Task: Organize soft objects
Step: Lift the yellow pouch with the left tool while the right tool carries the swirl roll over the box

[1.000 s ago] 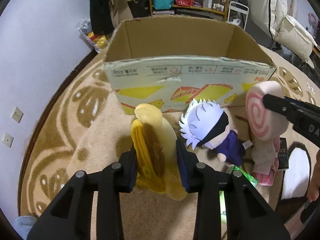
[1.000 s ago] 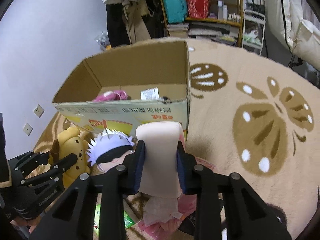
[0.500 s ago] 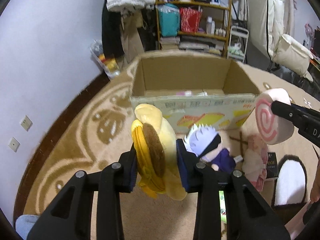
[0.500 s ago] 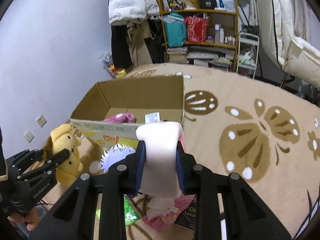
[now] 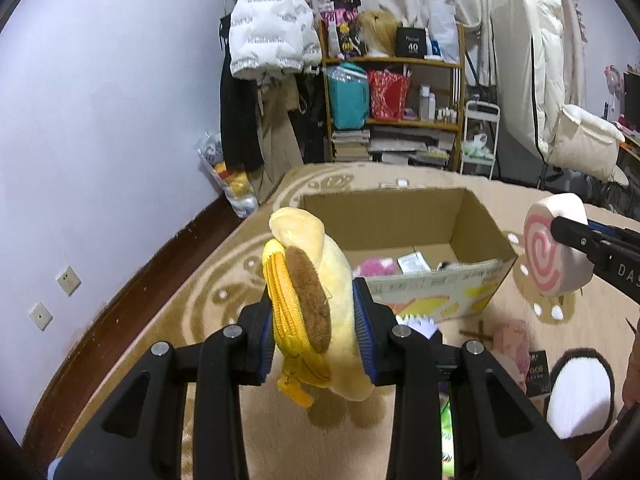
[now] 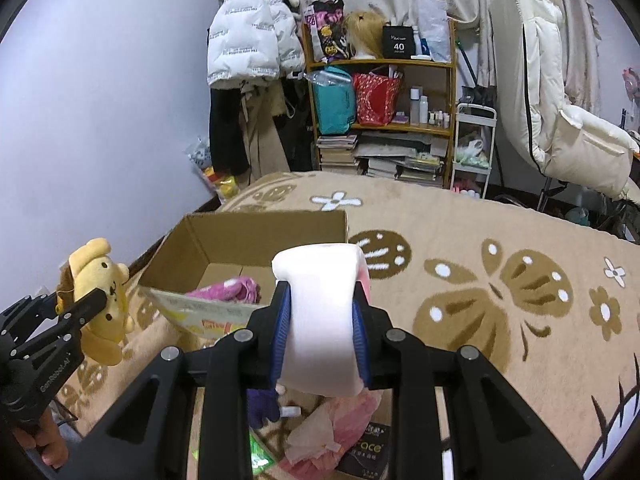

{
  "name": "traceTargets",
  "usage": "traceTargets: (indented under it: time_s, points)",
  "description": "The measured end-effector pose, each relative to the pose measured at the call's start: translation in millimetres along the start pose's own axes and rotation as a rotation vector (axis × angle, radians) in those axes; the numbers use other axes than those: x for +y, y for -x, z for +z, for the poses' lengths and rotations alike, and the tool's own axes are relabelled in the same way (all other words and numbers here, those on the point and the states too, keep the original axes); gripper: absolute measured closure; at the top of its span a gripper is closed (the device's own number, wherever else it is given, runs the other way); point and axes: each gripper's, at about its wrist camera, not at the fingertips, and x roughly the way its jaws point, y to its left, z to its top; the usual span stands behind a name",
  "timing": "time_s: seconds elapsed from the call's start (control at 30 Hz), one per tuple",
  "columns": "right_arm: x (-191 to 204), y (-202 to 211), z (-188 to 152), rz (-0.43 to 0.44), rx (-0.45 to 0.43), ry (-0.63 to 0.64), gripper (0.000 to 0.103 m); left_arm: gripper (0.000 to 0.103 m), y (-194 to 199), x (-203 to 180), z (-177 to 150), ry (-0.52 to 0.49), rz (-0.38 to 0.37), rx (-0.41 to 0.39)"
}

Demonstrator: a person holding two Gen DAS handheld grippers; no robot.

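My left gripper point(image 5: 314, 332) is shut on a yellow dog plush point(image 5: 316, 300) with a brown cap and a zipper, held in the air in front of an open cardboard box point(image 5: 476, 216); the plush also shows in the right wrist view point(image 6: 100, 300). My right gripper point(image 6: 320, 336) is shut on a white and pink swirl roll cushion point(image 6: 320, 320), also seen at right in the left wrist view point(image 5: 556, 256), level with the box's right side. A pink soft item point(image 6: 228, 290) and a packet point(image 5: 414, 262) lie inside the box.
On the tan patterned rug point(image 6: 500, 280) below lie a white-haired doll point(image 5: 418, 324), a pink plush point(image 5: 512, 344), a green packet point(image 5: 446, 432) and a black book point(image 6: 370, 452). A cluttered shelf point(image 5: 396, 116), hanging coats and a white chair point(image 5: 584, 144) stand behind.
Both grippers have risen well above the rug with their plush items. The box now appears lower and farther, with its inside in view.
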Motion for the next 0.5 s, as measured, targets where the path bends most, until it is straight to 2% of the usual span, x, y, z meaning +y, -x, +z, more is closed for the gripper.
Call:
traceTargets:
  time_s: [0.2, 0.5]
  points:
    - [-3.4, -6.7, 9.3, 0.011, -0.012, -0.006, 0.073, 0.070, 4.2, -3.1, 16.4, -0.017, 0.009, -0.063]
    - [1.3, -22.9, 21.9, 0.013, -0.025, 0.018, 0.073, 0.070, -9.5, -7.1, 48.3, -0.013, 0.009, -0.126]
